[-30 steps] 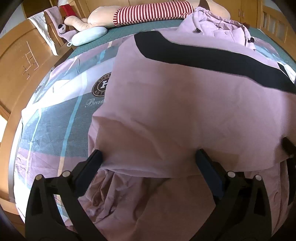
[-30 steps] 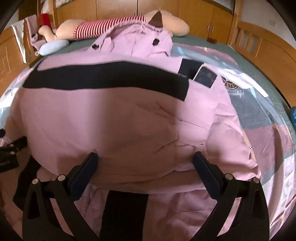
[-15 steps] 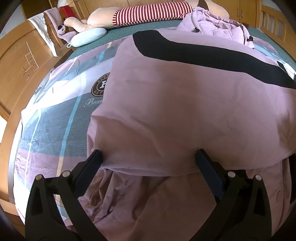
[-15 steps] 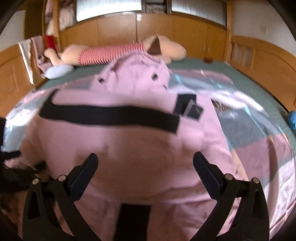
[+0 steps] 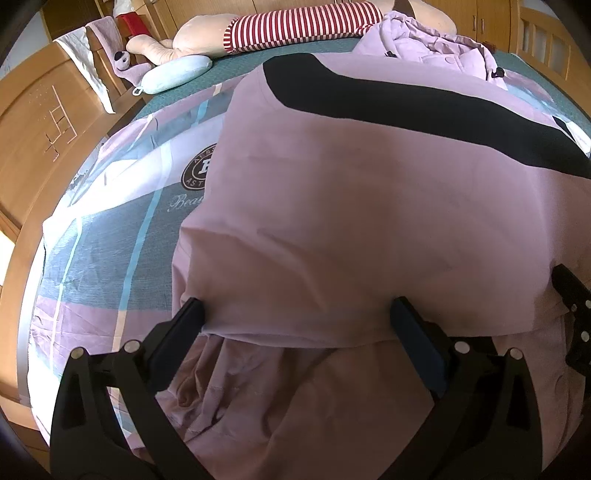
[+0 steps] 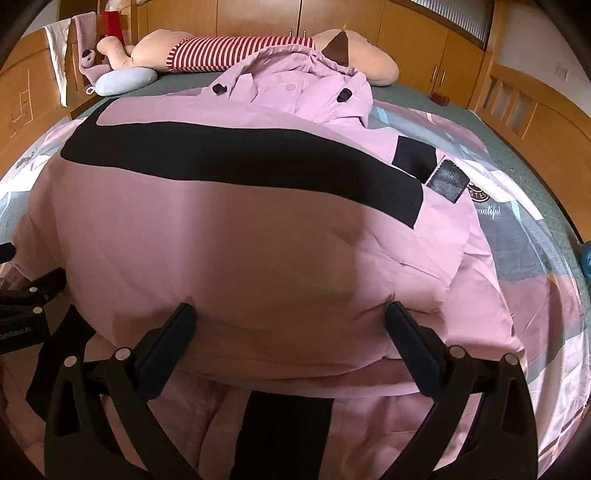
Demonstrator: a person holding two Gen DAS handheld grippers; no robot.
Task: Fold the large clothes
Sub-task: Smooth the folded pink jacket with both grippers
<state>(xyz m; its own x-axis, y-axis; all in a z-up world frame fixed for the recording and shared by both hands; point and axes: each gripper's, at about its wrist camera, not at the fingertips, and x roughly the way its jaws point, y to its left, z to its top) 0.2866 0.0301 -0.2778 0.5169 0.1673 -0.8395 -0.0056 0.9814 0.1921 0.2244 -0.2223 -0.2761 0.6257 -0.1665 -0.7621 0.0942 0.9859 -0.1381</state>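
Fingers of both grippers [image 5: 297, 319] [image 6: 286, 321] spread wide apart over the pink jacket [image 6: 240, 236].

Home bedroom, patterned bedsheet [image 5: 110, 236], plush toy [image 6: 236, 55], wooden wardrobe doors [image 6: 417, 33]

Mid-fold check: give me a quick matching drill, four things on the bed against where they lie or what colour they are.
Things:
1. jacket
2. plush toy
3. small pillow
4. round logo

Descriptions:
A. pale blue, far left corner
B. printed on the bedsheet, partly covered by fabric
C. pink with a black band
D. red-and-white striped shirt, along the far edge of the bed

Pairs: 1-C, 2-D, 3-A, 4-B
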